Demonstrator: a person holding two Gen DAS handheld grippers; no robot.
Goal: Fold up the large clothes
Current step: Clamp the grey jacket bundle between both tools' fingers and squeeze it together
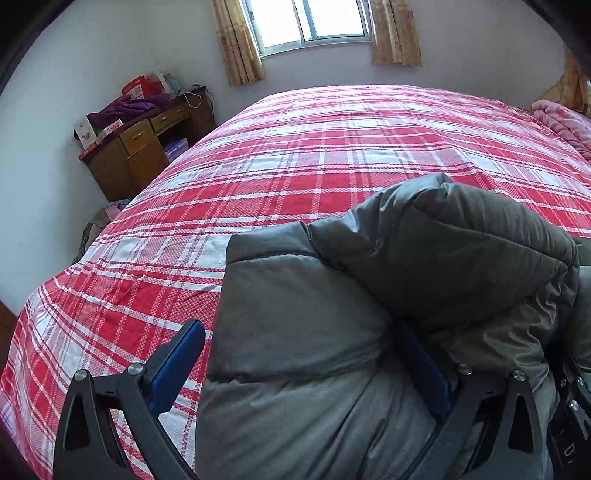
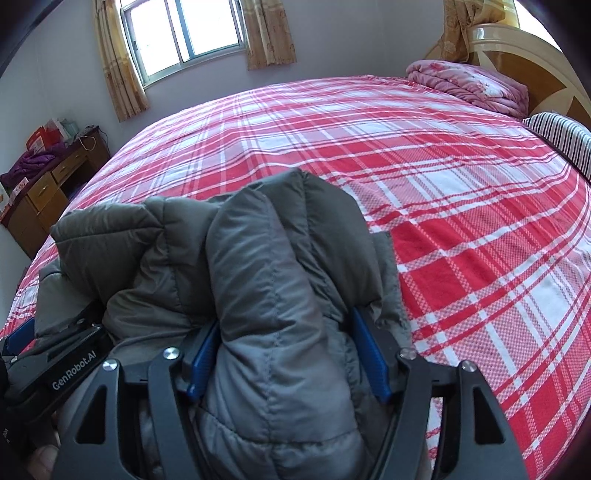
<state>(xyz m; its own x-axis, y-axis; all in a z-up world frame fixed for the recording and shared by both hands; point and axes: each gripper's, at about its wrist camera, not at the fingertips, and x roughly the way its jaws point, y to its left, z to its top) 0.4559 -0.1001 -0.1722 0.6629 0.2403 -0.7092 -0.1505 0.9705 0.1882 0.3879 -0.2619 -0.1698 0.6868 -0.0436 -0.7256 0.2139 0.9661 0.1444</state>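
A puffy grey padded jacket [image 1: 303, 295] lies bunched on the near part of the red and white plaid bed [image 1: 295, 158]. My left gripper [image 1: 299, 325] stands open and wide. Its left blue pad [image 1: 177, 369] is bare beside the jacket's edge, and the right one is half buried under a thick fold. In the right wrist view a rolled fold of the jacket [image 2: 273, 266] fills my right gripper [image 2: 284, 317]. Both blue pads [image 2: 369, 354] press its sides. The left gripper's black body [image 2: 55, 373] sits close on the left.
The plaid sheet [image 2: 461, 184] stretches bare beyond the jacket. A folded pink quilt [image 2: 469, 85] and a striped pillow [image 2: 561, 136] lie by the wooden headboard at the right. A cluttered wooden desk [image 1: 140, 147] stands by the left wall under the curtained window [image 1: 314, 22].
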